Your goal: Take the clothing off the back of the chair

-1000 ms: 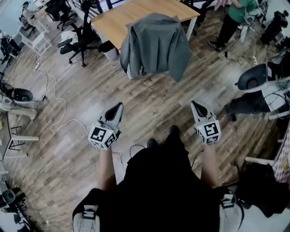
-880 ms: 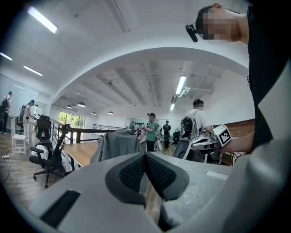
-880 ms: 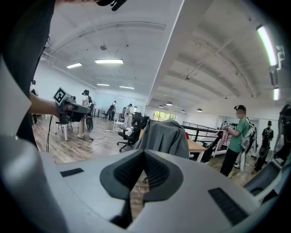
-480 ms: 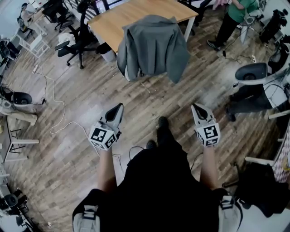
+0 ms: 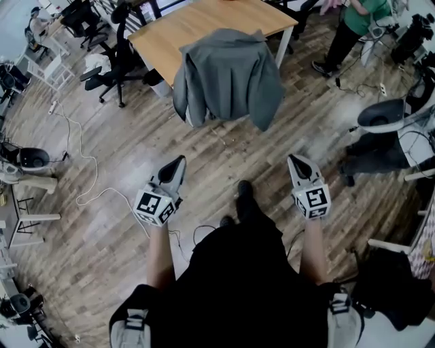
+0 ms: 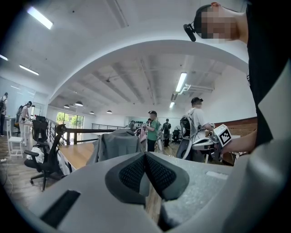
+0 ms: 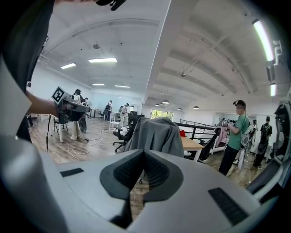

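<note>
**A:** Start close in. How do the two claws stand?

**B:** Both are pinched right together with nothing between the pads. The left gripper (image 5: 179,162) is held out at about eleven o'clock from the wearer, and the right gripper (image 5: 293,161) at about one. Both point forward over the wooden floor (image 5: 231,153). In each gripper's own view the dark ribbed pads meet along a single seam, and neither gripper touches anything.

**A:** And the clothing?

**B:** It's dead ahead at twelve o'clock, well apart from both tips. It's a grey jacket (image 5: 229,71) draped over the back of a chair (image 5: 194,115), shoulders at the top and a sleeve hanging down each side. The chair is nearly all hidden. Only a pale bit shows at the jacket's lower left hem.

**A:** What's beyond it?

**B:** A wooden table (image 5: 178,32) stands just behind the jacket, and the chair is pushed up near its edge. Further off, at about ten o'clock, there's a black office chair (image 5: 112,62). At about two o'clock a person in a green top (image 5: 358,17) stands past the table's far corner.
</note>
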{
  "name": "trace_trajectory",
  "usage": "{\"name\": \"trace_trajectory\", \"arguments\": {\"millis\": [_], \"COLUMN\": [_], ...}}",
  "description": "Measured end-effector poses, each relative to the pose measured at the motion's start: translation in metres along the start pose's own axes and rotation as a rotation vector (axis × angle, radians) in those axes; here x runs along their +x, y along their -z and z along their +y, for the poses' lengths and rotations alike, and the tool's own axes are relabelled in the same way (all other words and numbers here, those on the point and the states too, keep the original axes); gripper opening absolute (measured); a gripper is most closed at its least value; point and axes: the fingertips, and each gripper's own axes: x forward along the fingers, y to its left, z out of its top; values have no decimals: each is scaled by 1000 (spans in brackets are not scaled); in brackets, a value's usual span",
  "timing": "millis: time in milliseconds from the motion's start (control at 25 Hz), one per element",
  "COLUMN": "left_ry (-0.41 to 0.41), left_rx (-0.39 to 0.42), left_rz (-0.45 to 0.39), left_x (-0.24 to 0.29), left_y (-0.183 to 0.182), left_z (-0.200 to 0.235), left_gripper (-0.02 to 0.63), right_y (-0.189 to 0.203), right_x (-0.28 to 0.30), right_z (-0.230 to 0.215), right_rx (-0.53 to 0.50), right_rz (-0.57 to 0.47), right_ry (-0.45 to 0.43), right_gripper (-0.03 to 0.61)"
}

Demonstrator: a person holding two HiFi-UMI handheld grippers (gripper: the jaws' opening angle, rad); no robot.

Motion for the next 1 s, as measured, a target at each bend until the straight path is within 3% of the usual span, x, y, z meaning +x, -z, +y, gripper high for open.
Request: {"name": "trace_trajectory", "arguments": {"millis": [520,1000], "left_ry": [-72,-127], "left_rx": [-22,-2], "left_rz": [-14,-13], "left_x": [46,93], "left_y": [-16,-28], "left_z": [41,62], "left_gripper": [2,2], "right_y": [-9,-21], "right_x": [66,121], "right_z": [-48,-96], "right_rx": [-2,-31], "right_rz": [13,-50], "right_ry": [-31,-80], "right_gripper": [-3,-2]}}
